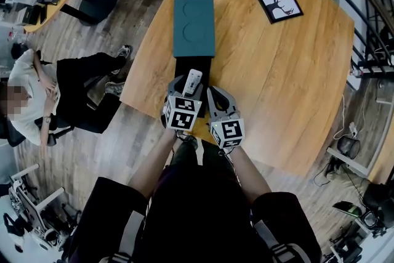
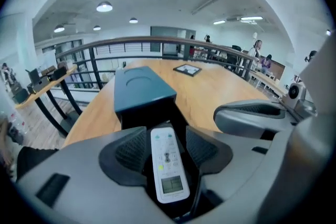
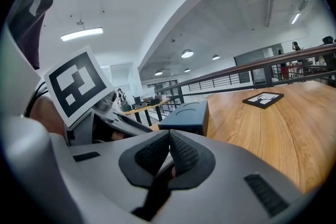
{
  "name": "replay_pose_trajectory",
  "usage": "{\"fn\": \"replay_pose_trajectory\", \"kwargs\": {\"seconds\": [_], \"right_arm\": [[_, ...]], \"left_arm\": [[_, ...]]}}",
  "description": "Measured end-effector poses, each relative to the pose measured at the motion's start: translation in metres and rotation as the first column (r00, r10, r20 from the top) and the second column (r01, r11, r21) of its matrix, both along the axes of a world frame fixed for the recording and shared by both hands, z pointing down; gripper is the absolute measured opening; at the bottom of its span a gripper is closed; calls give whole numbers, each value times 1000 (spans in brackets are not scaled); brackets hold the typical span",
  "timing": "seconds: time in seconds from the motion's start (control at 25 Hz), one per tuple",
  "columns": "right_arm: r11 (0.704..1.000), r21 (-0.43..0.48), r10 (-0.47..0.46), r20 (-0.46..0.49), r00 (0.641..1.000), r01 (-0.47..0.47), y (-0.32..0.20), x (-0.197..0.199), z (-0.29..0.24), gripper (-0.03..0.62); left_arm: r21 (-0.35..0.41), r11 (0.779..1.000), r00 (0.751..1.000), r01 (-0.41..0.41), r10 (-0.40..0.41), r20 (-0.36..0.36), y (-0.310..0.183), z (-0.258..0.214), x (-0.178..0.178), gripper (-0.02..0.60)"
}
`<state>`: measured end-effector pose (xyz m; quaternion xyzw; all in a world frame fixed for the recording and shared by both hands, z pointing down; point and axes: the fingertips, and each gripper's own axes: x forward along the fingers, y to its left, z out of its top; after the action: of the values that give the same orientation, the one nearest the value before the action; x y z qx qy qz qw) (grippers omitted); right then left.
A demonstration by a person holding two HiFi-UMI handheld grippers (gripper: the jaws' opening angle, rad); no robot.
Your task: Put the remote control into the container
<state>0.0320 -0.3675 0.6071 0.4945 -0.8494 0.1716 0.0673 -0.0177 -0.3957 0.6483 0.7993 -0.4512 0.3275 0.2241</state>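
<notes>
The left gripper (image 2: pixel 167 137) is released, its two dark ribbed pads (image 2: pixel 131 150) standing wide apart. The white remote control (image 2: pixel 169 165) lies lengthwise between them, buttons and small screen facing up, with a gap at each side so neither pad presses on it. From the head view, the remote control (image 1: pixel 192 82) rests on the black tray (image 1: pixel 183 66) that sticks out of the container's (image 1: pixel 194 26) teal sleeve toward the person, near the table's front edge.

Just beside it on the right, the right gripper (image 3: pixel 169 136) is clenched, its pads meeting tip to tip with nothing between them. It hovers at the table edge, next to the black tray, and the left gripper's marker cube (image 3: pixel 79 86) fills the left of its view.

The container sits on a light wooden table (image 1: pixel 277 71). Well apart, toward the far right corner, a black-framed picture (image 1: pixel 279 6) lies flat. Off the table to the left, a person (image 1: pixel 37 95) in a white top sits on a chair on the wood floor.
</notes>
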Motion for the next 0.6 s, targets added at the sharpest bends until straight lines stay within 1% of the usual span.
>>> {"fn": "replay_pose_trajectory", "kwargs": {"seconds": [0.08, 0.16, 0.24, 0.32, 0.4, 0.48, 0.52, 0.6], "right_arm": [[1000, 18, 7, 4, 1000, -8, 1, 1, -13, 18], [999, 50, 20, 12, 1000, -21, 2, 4, -33, 18], [995, 91, 36, 19, 999, -37, 1, 8, -56, 18], [989, 136, 46, 18, 999, -48, 1, 11, -80, 18], [981, 185, 55, 16, 998, -57, 3, 11, -103, 18], [971, 228, 66, 17, 998, -68, 9, 10, -123, 18], [967, 245, 72, 19, 997, -75, 13, 9, -132, 18], [958, 276, 80, 21, 997, -83, 22, 6, -147, 18]], "left_arm": [[117, 993, 999, -2, 7, -44, -5, -27, 4, 225], [233, 972, 996, -8, 28, -80, -7, -57, 10, 225], [337, 941, 993, -23, 61, -101, -6, -89, 15, 224], [427, 903, 987, -50, 110, -117, -2, -123, 21, 224], [503, 862, 978, -70, 158, -135, 5, -151, 26, 224], [558, 827, 973, -70, 180, -145, 14, -170, 25, 214], [580, 812, 972, -61, 180, -149, 20, -178, 23, 197], [621, 783, 973, -38, 170, -155, 30, -193, 15, 137]]}}
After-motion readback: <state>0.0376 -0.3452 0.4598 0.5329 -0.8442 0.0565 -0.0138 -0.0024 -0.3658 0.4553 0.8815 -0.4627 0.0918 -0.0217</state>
